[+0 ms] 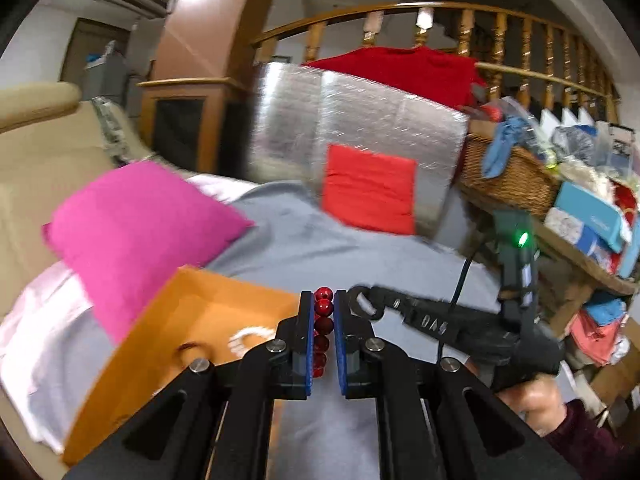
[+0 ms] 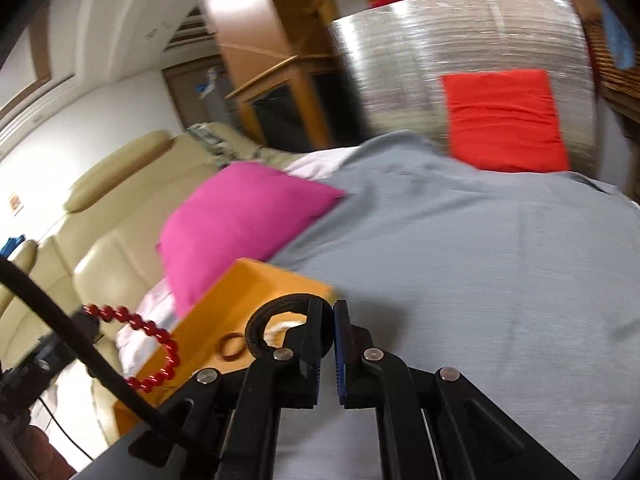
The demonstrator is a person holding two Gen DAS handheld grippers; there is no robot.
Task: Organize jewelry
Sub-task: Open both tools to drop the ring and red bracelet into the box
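Left wrist view first, going left to right: the orange box (image 1: 188,320) sits on the bed's grey sheet (image 1: 320,240), low and left of the tips. It's open on top, and I can make out a white bead bracelet (image 1: 246,338) and a small brown ring (image 1: 192,350) already inside. Just right of it, the left tool (image 1: 323,300) is clamped on the red bead bracelet (image 1: 323,325). The beads are stacked in a line running straight along the fingers, squeezed between the blue pads. So the red one is up in the air, not in the box yet.

Right wrist view, same order: the red beads show at the far left as a loose arc hanging off the left tool. Then comes the box, then the black ring (image 2: 256,324). The right tool (image 2: 328,312) has its pads nearly together and looks pinched on that ring's rim, with the loop sticking out to the left over the box's near corner. Everything to the right is bare sheet.

My read is that the box being left of and below both tools is what matters. The left one is closer, so I'd guess the red bracelet drops in first.
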